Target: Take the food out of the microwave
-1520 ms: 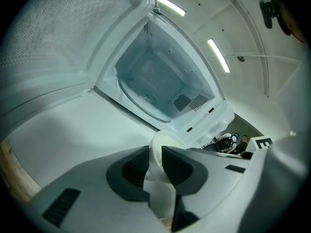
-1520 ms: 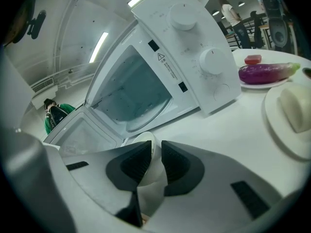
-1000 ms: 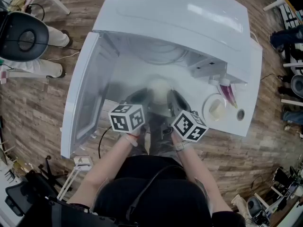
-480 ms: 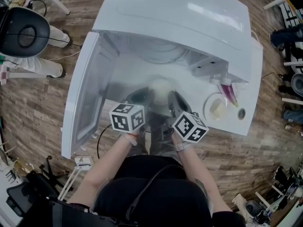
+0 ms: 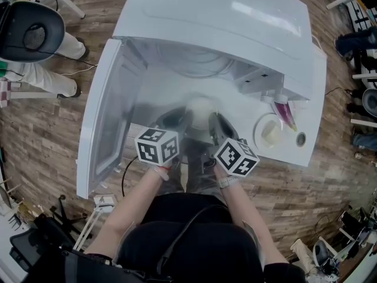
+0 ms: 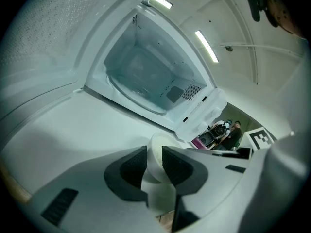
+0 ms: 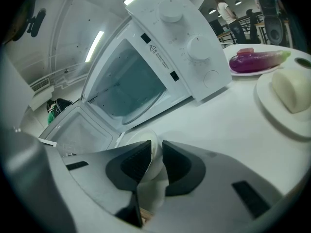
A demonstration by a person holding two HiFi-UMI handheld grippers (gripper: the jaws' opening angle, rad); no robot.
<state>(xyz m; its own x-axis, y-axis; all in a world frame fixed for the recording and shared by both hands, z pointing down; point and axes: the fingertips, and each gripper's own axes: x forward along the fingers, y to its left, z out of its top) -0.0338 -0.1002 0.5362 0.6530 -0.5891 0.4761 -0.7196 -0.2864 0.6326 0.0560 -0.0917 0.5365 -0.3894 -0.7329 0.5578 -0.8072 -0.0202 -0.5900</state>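
A white bowl (image 5: 200, 108) sits just in front of the open white microwave (image 5: 218, 22), held between my two grippers. My left gripper (image 5: 175, 119) is shut on its left rim, and in the left gripper view the rim of the bowl (image 6: 156, 154) is pinched between the dark pads of the left gripper (image 6: 154, 161). My right gripper (image 5: 216, 122) is shut on the opposite rim. There the right gripper (image 7: 156, 161) clamps the thin wall of the bowl (image 7: 138, 140). The microwave's cavity (image 6: 146, 76) looks empty. I cannot see what is in the bowl.
The microwave door (image 5: 109, 117) hangs open to the left. On the white table (image 5: 235, 108), to the right, are a plate (image 5: 270, 133) with a pale bun (image 7: 291, 89), a purple eggplant (image 7: 257, 61) and a small round hole (image 5: 301, 138). People sit far off.
The left gripper has rolled a little about its own axis. Both grips and the bowl stay where they were.
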